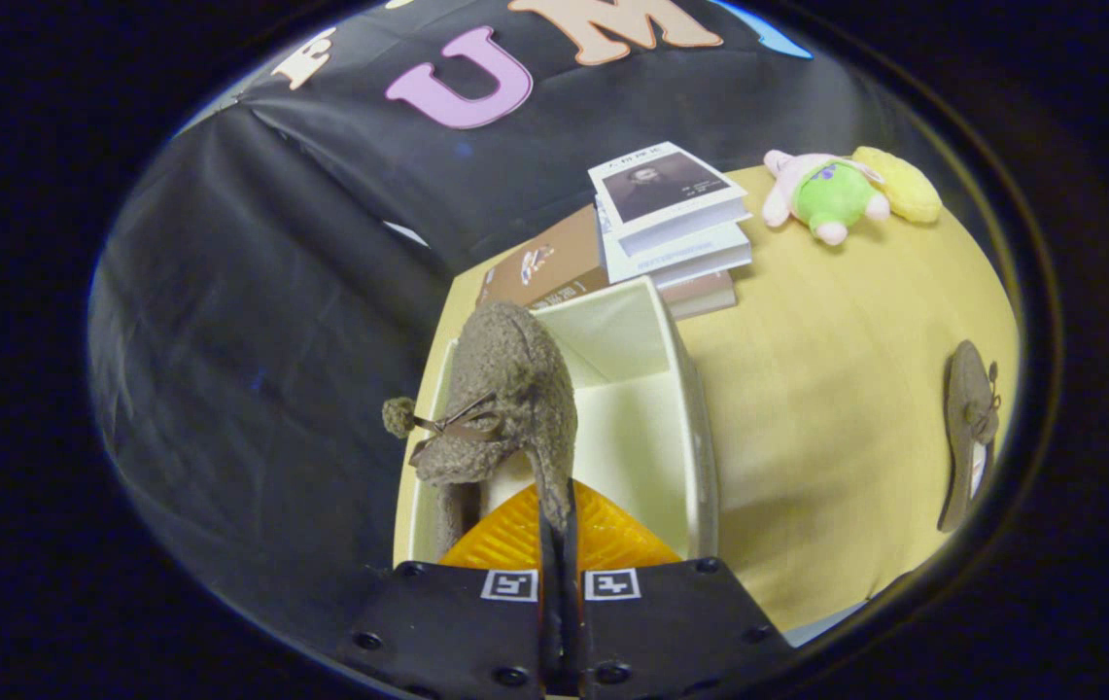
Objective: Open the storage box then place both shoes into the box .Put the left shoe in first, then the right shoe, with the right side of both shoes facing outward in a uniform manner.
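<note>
My gripper is shut on the heel rim of a fuzzy grey-brown shoe with a small bow and pompom. The shoe hangs toe-forward over the left side of the open cream storage box, whose inside shows bare to the right of the shoe. The second shoe, the same grey-brown with a bow, lies on its side on the yellow table, well to the right of the box.
A stack of books lies just beyond the box's far end. A pink and green plush toy and a yellow plush sit at the far side of the table. Black cloth walls rise to the left and behind.
</note>
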Demonstrator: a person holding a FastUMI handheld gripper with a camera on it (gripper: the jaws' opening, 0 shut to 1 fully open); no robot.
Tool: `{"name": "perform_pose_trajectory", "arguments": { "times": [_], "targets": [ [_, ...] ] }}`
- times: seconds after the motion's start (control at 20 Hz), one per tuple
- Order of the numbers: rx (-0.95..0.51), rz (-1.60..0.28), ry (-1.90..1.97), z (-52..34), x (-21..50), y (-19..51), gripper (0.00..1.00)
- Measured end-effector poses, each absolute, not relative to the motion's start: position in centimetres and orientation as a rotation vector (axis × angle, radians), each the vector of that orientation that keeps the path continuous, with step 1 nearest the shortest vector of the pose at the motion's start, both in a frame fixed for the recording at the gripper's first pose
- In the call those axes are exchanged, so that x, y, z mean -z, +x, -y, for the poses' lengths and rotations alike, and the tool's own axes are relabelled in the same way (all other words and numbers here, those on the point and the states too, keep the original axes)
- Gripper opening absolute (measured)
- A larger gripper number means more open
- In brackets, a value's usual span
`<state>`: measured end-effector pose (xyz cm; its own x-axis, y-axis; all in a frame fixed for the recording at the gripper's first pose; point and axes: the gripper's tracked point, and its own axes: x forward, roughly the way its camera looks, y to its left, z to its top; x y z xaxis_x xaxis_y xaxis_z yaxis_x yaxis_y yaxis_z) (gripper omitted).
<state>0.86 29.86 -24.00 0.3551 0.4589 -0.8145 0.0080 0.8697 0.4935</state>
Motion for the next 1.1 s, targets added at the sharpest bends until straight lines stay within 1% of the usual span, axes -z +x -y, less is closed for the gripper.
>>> {"name": "perform_pose_trajectory", "arguments": {
  "times": [0.45, 0.65, 0.7, 0.75, 0.9, 1.1],
  "targets": [
    [-0.219, -1.284, 0.34, -33.2, 29.9, -0.3, 0.04],
    [-0.214, -1.32, 0.275, -34.2, 31.6, -0.8, 0.04],
    [-0.213, -1.314, 0.248, -34.2, 31.9, -0.5, 0.08],
    [-0.215, -1.313, 0.219, -34.2, 32.2, -0.4, 0.08],
    [-0.258, -1.344, 0.189, -35.4, 33.0, -1.1, 0.08],
    [-0.341, -1.342, 0.108, -35.8, 32.9, -2.2, 0.45]
  ]
}}
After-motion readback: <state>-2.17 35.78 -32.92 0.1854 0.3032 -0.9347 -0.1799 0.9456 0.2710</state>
